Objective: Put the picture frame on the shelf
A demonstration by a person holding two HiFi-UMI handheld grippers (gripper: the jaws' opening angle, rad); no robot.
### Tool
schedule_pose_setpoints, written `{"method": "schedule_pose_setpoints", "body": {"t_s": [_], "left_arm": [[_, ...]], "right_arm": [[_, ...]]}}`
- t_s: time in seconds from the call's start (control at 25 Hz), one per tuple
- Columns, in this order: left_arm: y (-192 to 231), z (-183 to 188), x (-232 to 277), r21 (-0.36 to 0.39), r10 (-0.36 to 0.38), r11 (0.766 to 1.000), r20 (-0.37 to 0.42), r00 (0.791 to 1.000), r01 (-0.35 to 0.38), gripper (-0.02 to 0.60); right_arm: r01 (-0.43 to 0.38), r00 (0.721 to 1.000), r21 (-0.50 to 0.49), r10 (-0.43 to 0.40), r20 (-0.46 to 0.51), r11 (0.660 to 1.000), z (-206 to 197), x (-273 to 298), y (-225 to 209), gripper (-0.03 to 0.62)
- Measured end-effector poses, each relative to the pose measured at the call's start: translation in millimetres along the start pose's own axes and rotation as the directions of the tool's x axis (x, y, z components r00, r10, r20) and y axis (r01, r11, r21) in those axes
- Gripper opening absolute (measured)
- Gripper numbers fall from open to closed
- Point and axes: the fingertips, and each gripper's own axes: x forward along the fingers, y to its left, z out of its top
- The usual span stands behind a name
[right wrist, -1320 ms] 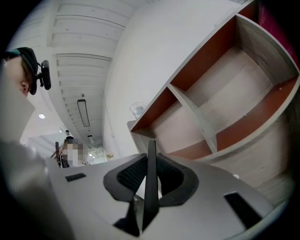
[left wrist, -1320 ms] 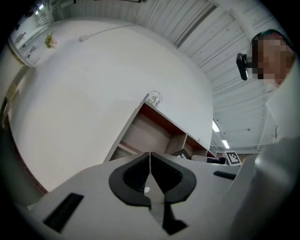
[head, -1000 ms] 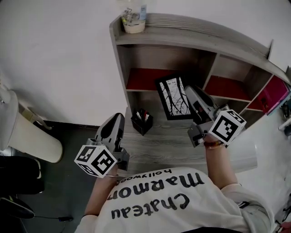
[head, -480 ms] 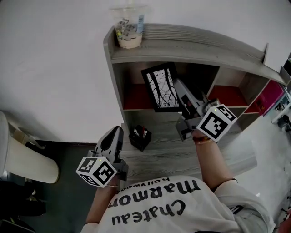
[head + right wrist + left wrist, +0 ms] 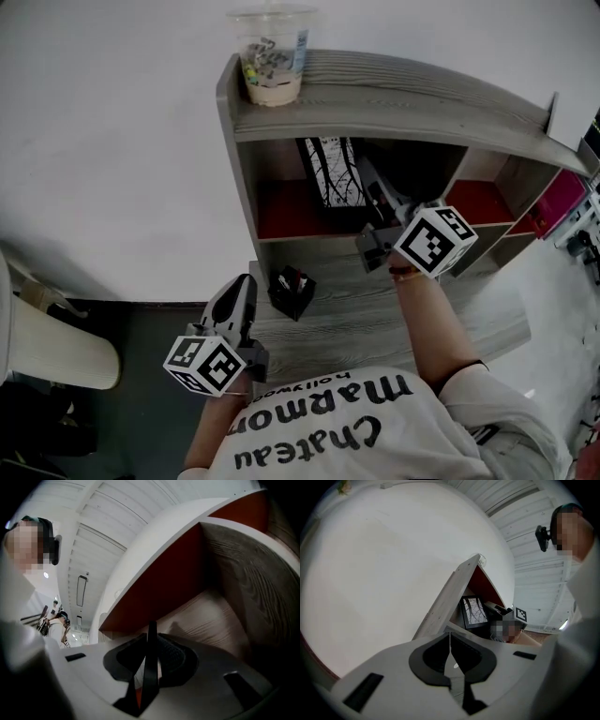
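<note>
Frame (image 5: 330, 172) upright inside the shelf's (image 5: 394, 89) left bay, just under its top board.
Right gripper (image 5: 364, 187) clamps its edge from the shelf's front; left gripper (image 5: 242, 286), closed and empty, hangs well out in front.

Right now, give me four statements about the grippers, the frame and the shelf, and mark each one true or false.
1. The right gripper is shut on the picture frame. True.
2. The left gripper holds the black pen holder. False: its fingers are together on nothing, and the holder stands apart on the desk.
3. A plastic cup stands on the shelf's top board. True.
4. The picture frame lies flat on the desk. False: it is held on edge at the shelf's left compartment, just under the top board.
</note>
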Motion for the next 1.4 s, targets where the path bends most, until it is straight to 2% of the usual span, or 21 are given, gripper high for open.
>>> {"method": "schedule_pose_setpoints", "body": {"t_s": [0.28,0.6,0.84,1.08,1.4], "left_arm": [[7,-4,4,-0.014,-0.007,1.0,-0.006,1.0,0.007,0.023],[9,-4,6,-0.021,-0.008,1.0,0.0,1.0,0.008,0.023],[5,-5,9,-0.021,-0.017,1.0,0.002,1.0,0.017,0.023],[-1,-5,12,-0.014,-0.03,0.999,0.002,1.0,0.03,0.023],[0,-5,15,-0.012,-0.028,1.0,0.002,1.0,0.028,0.023]], "right_arm": [[0.026,1.0,-0.091,-0.027,-0.013,0.996,-2,4,-6,0.078],[0.13,0.983,-0.232,-0.155,-0.096,0.964,-3,-9,-18,0.084],[0.196,0.96,-0.288,-0.243,-0.139,0.937,-4,-21,-33,0.087],[0.207,0.944,-0.322,-0.275,-0.181,0.924,-16,-21,-41,0.071],[0.233,0.934,-0.33,-0.305,-0.188,0.915,-21,-14,-48,0.063]]}}
